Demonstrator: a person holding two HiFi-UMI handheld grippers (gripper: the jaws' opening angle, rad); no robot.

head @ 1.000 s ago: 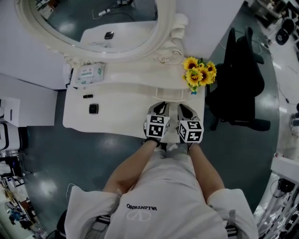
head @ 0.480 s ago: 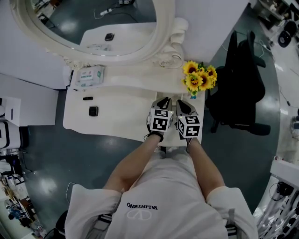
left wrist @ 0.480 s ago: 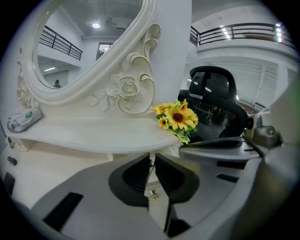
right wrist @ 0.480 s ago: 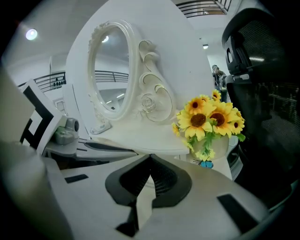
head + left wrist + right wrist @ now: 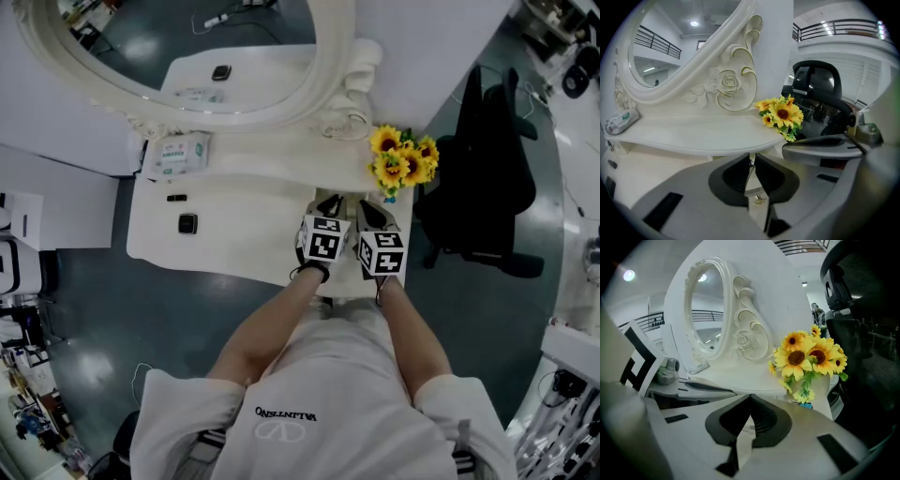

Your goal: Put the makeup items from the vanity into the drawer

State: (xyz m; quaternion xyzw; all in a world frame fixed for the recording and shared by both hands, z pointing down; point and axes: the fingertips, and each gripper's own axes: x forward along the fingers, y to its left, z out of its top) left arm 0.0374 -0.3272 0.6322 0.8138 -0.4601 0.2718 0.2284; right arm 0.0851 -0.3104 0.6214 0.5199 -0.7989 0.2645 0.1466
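Currently, the left gripper [image 5: 327, 205] and right gripper [image 5: 369, 214] are held pressed together, empty, near the cream vanity tabletop's [image 5: 239, 239] front edge; bare surface is left beside them.

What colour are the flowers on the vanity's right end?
The flowers are yellow with brown centres, green leaves; clearest in the right gripper view.
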